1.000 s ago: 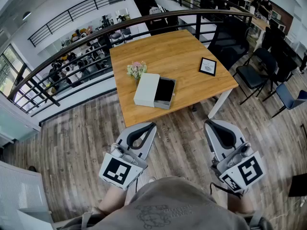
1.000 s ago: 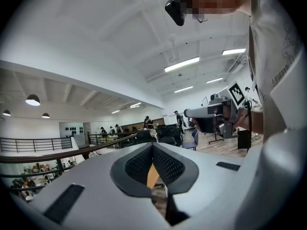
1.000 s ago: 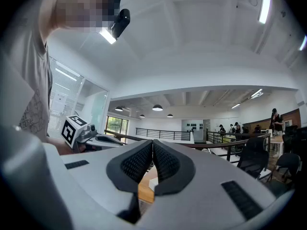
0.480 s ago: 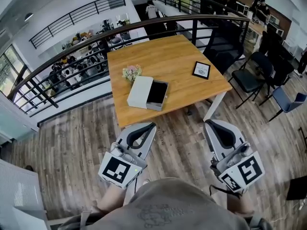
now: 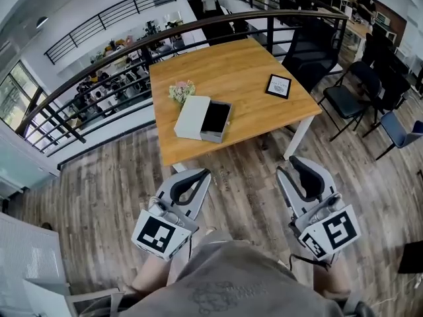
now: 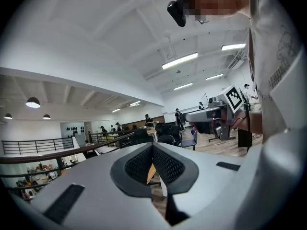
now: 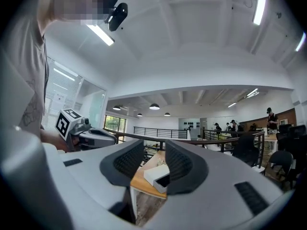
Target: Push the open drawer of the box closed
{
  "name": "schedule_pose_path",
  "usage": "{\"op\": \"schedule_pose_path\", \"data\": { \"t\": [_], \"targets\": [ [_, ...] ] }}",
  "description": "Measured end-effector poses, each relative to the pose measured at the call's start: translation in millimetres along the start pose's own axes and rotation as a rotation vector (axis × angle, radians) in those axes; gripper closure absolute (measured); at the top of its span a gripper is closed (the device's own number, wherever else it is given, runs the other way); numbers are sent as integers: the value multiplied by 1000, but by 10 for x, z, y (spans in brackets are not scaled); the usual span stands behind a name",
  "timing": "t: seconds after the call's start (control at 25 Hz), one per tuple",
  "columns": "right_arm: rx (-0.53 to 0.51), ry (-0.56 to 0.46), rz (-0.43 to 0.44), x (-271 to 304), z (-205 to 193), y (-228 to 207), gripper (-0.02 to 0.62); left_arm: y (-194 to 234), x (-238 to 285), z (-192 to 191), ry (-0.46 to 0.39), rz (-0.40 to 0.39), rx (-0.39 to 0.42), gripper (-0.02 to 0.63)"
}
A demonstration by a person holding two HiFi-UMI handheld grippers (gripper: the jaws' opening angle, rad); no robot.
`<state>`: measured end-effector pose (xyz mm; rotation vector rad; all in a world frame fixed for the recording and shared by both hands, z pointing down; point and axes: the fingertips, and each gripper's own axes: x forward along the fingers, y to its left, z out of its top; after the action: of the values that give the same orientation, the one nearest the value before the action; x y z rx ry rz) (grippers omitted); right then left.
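Standing short of the table, reach not yet begun.
The white box (image 5: 192, 116) is lying on the wooden table (image 5: 251, 71), drawer (image 5: 217, 121) sticking out. The left gripper (image 5: 205, 173) is pinched closed, empty; the right gripper (image 5: 288, 166) is opening on nothing. Next, I'd say: stepping in, pressing the drawer front.

Square light-wood table (image 5: 241, 68) on white legs, standing on a grey-brown plank floor (image 5: 246, 191). White rectangular box (image 5: 193, 117) lies near the table's front edge, its dark-lined drawer (image 5: 216, 119) pulled out rightward. Small bunch of pale flowers (image 5: 180, 91) just behind the box; small black-framed card (image 5: 278, 86) well apart to the box's right.
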<state>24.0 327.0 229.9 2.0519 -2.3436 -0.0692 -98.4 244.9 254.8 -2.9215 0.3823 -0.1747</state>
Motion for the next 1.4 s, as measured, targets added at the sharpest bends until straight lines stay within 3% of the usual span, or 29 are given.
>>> {"op": "schedule_pose_path", "data": {
  "t": [0.04, 0.08, 0.56, 1.0, 1.4],
  "targets": [
    [2, 10, 1, 10, -38, 2, 432, 12, -11, -31, 6, 6, -6, 591],
    [7, 16, 5, 18, -63, -1, 425, 35, -11, -65, 14, 13, -12, 591],
    [-6, 145, -40, 488, -463, -336, 425, 508, 494, -487, 44, -23, -68, 591],
    [-14, 372, -13, 1800, -1267, -856, 425, 1564, 1292, -1179, 140, -45, -139, 591],
    [-25, 647, 72, 2940, -2072, -984, 425, 2345, 1870, -1965, 308, -160, -199, 591]
  ]
}}
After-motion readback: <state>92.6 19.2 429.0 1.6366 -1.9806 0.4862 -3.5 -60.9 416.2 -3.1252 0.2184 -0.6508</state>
